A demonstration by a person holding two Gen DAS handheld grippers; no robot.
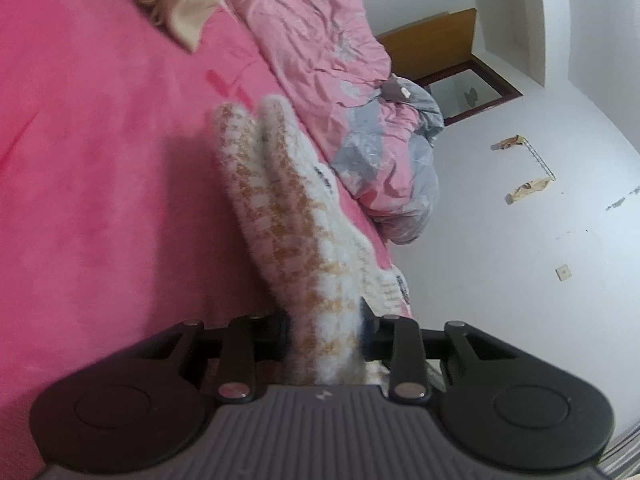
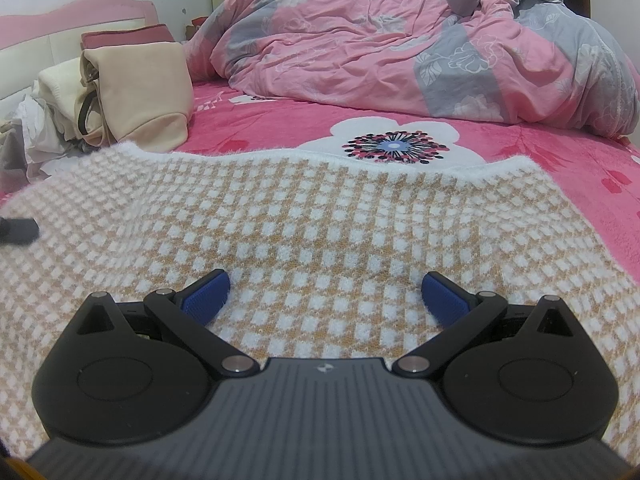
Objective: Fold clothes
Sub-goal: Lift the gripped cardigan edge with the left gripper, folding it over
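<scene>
A fuzzy knitted garment (image 2: 312, 216), checked in small white and tan squares with a plain white furry border along its far edge, is spread flat over the near part of a bed. In the left wrist view a fold of the same garment (image 1: 280, 208) is seen lifted off the bed, bunched into a thick, soft ridge with ribbed white trim and a line of dark lettering along one side. That fold is pinched by the left gripper (image 1: 326, 332), whose jaws are drawn in close with the knit pressed between them. The right gripper (image 2: 325, 300) is held low over the spread garment, its jaws set wide apart and nothing clasped; the ridged blue pads (image 2: 206, 296) are seen just at the nap of the knit, and whether they touch it cannot be told. At the left edge of the right wrist view a dark fingertip of the other gripper is seen at the fabric.

Beneath the garment a plush pink bed cover (image 2: 480, 136) is laid, printed with a large white flower. Beyond it a rumpled pink and grey floral quilt (image 2: 400, 48) is heaped. To the left a stack of folded beige and cream clothes (image 2: 140, 92) is piled before a pink headboard (image 2: 80, 20).
</scene>
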